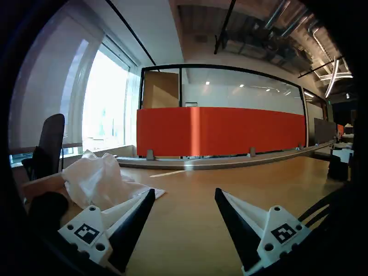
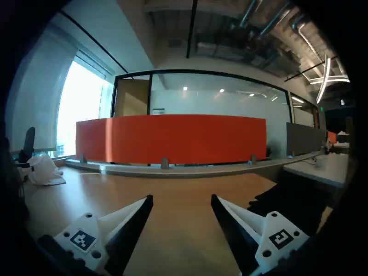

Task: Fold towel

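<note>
Holding left gripper low over wooden worktop, my fingers apart, bare wood between. Right gripper likewise spread wide. White towel crumpled in heap on worktop, near, ahead-left of my left fingers. Orange partition along far edge.

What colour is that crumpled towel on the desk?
White. The towel shows best in the left gripper view, bunched on the wooden desk.
</note>
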